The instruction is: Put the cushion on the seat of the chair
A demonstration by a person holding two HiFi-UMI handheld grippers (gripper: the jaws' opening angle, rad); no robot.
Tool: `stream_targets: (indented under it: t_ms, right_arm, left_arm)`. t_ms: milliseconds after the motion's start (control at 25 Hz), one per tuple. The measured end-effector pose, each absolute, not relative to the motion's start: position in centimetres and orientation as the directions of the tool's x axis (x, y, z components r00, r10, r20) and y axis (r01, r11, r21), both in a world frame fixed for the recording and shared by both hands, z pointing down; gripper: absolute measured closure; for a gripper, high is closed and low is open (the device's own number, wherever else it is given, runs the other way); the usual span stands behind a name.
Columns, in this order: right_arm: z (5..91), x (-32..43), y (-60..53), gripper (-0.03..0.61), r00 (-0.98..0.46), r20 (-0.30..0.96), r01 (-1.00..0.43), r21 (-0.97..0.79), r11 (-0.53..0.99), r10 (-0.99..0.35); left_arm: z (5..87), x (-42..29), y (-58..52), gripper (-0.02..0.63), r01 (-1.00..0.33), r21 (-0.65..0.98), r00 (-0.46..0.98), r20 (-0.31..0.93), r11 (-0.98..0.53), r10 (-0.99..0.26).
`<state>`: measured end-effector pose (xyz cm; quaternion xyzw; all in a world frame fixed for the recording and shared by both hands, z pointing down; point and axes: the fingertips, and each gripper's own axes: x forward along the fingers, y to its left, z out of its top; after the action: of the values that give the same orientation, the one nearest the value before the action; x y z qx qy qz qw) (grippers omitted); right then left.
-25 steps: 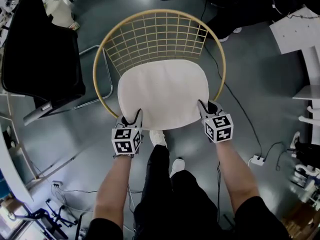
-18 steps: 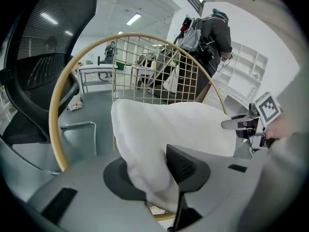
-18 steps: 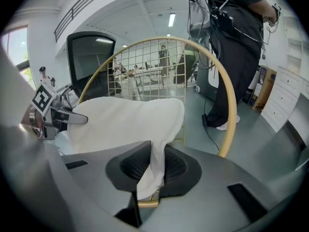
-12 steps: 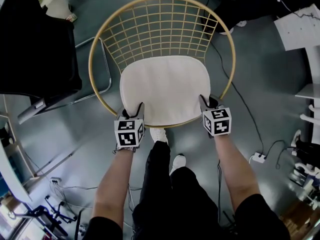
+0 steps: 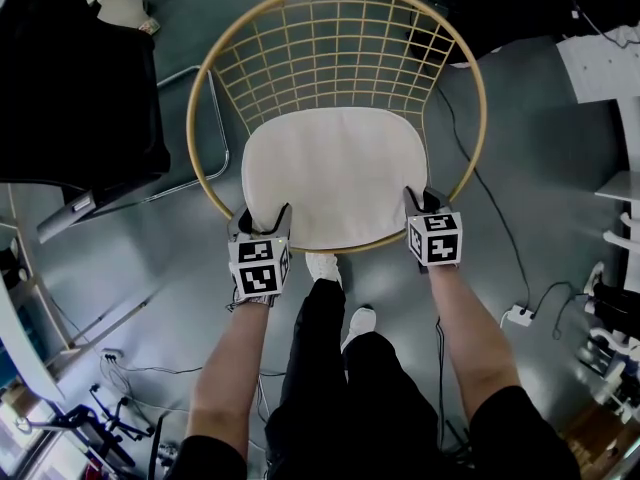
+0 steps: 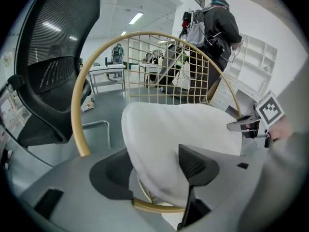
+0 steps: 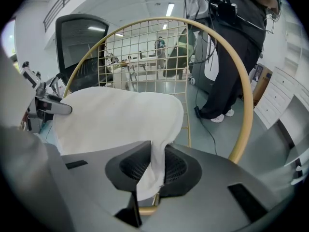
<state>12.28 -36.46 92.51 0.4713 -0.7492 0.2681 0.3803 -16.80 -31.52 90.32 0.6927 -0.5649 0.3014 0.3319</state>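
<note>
Head view: cushion [image 5: 335,173] lies flat on the wire seat of the chair [image 5: 196,108], centre of frame. Its near edge reaches the front of the hoop.
Left gripper [image 5: 260,218]: mine, at the cushion's lower-left corner. Jaws opening and already wide. The corner sits between them and is not pinched.
Left gripper view: thick, rounded cushion edge fills the gap between my left pads [image 6: 194,163]. The gold rim passes beneath it at lower centre.
Right gripper [image 5: 425,200]: at the cushion's lower-right corner. Jaws narrow, clamped on a thin fold of the cloth.
Right gripper view: the pinched fold hangs as a flat white strip between my ribbed black right pads [image 7: 175,166], lower centre.
Cushion material: off-white cloth, matte and soft. Rounded trapezoid outline, puckered where the right jaws bite.
Chair material: gold-coloured round hoop, with a thin, rigid square wire grid for back and seat.
Floor [image 5: 120,268]: grey, glossy, with pale reflections.
Office chair [image 5: 70,88]: black, with a mesh back, upper left of frame.
</note>
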Motion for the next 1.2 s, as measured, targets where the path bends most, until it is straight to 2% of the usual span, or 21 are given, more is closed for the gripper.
stream_targets:
  t_ms: [40,360,600,760,800,840,880,920,960,1040,1120,1160,1200]
  right_arm:
    - [92.5,12.4,-36.6,0.512,-0.259,0.822,-0.914,-0.039,0.404,-0.507]
    - [92.7,12.6,-36.7,0.505,-0.261,0.816,-0.921,-0.050,0.387,-0.516]
    - [92.6,12.9,-36.4,0.450,-0.256,0.819,-0.922,-0.046,0.385,-0.513]
    - [92.0,13.3,-36.7,0.399,-0.209,0.826,-0.919,0.018,0.394,-0.524]
    - [91.7,13.4,-36.9,0.376,-0.189,0.825,-0.917,0.046,0.397,-0.532]
    - [91.4,13.5,-37.0,0.306,-0.171,0.823,-0.912,0.075,0.402,-0.542]
    - [91.0,13.5,-37.1,0.176,-0.162,0.819,-0.906,0.098,0.412,-0.551]
    - [90.4,13.4,-37.0,0.213,-0.162,0.812,-0.899,0.114,0.424,-0.561]
    - [89.7,13.1,-36.9,0.280,-0.170,0.801,-0.891,0.123,0.436,-0.574]
    - [87.8,12.6,-36.9,0.298,-0.206,0.774,-0.881,0.119,0.457,-0.598]
    - [85.8,12.3,-36.5,0.388,-0.257,0.746,-0.877,0.087,0.473,-0.614]
    - [84.7,11.9,-36.1,0.494,-0.287,0.732,-0.873,0.065,0.483,-0.618]
    - [83.6,11.3,-35.7,0.568,-0.319,0.718,-0.868,0.041,0.494,-0.619]
  left_arm:
    - [90.5,-17.2,-31.3,0.308,-0.985,0.107,0.167,0.800,-0.137,-0.576]
    - [90.1,-18.2,-30.8,0.311,-0.988,0.063,0.135,0.789,-0.140,-0.600]
    - [89.2,-17.3,-30.4,0.318,-0.983,0.083,0.166,0.774,-0.162,-0.611]
    - [88.4,-16.5,-30.2,0.355,-0.977,0.101,0.196,0.759,-0.185,-0.621]
    - [88.0,-16.3,-30.2,0.372,-0.976,0.107,0.203,0.753,-0.188,-0.626]
    - [87.7,-16.1,-30.1,0.392,-0.975,0.114,0.210,0.746,-0.189,-0.632]
    - [87.2,-15.9,-29.9,0.408,-0.974,0.120,0.215,0.741,-0.190,-0.636]
    - [86.8,-15.7,-29.7,0.430,-0.974,0.123,0.218,0.736,-0.191,-0.640]
    - [86.2,-15.6,-29.5,0.464,-0.974,0.124,0.220,0.731,-0.191,-0.646]
    - [84.9,-15.0,-29.5,0.513,-0.974,0.121,0.219,0.715,-0.191,-0.663]
    - [83.2,-14.2,-29.5,0.558,-0.975,0.117,0.216,0.697,-0.188,-0.684]
    - [82.2,-14.0,-29.3,0.563,-0.976,0.116,0.214,0.688,-0.185,-0.693]
    - [81.3,-13.9,-29.1,0.582,-0.976,0.116,0.212,0.680,-0.183,-0.702]
